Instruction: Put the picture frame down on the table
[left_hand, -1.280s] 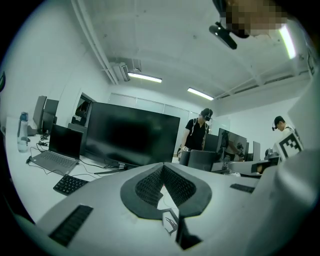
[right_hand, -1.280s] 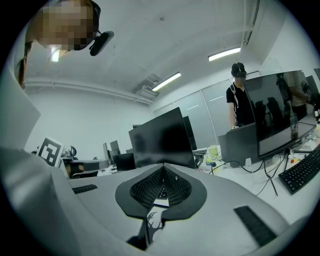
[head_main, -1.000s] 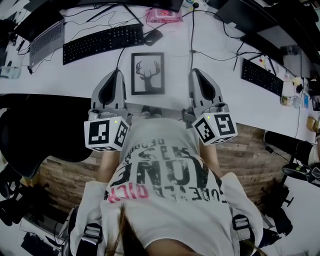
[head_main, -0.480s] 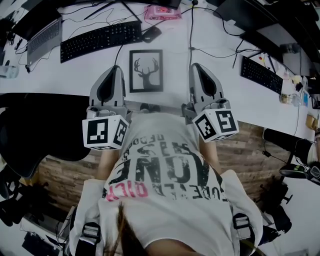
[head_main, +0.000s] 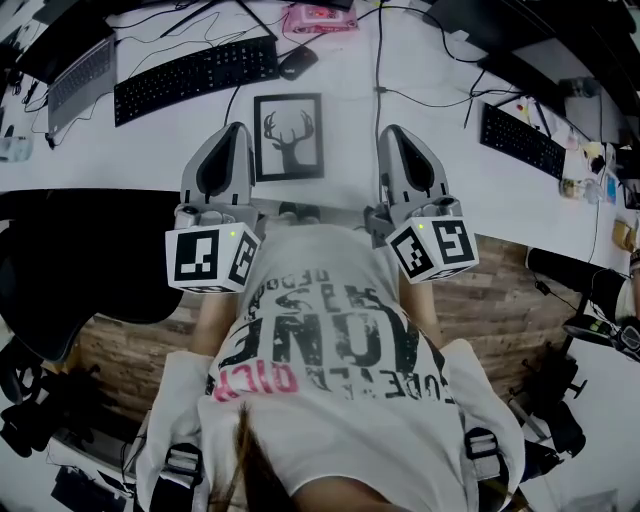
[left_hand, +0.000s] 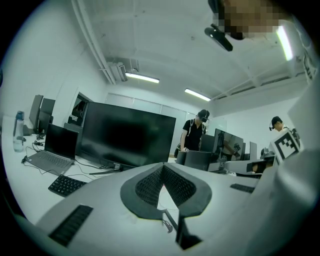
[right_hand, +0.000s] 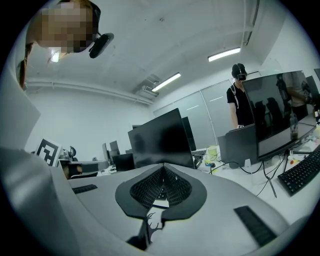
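Left gripper (head_main: 234, 130) closed | right gripper (head_main: 392, 131) closed | black rectangular picture frame (head_main: 288, 137) flat

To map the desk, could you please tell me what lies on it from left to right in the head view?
Laptop → black keyboard → picture frame → second keyboard.

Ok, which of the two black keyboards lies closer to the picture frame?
The long one just up and left of the frame, next to the mouse. The other keyboard sits far off toward the table's right end.
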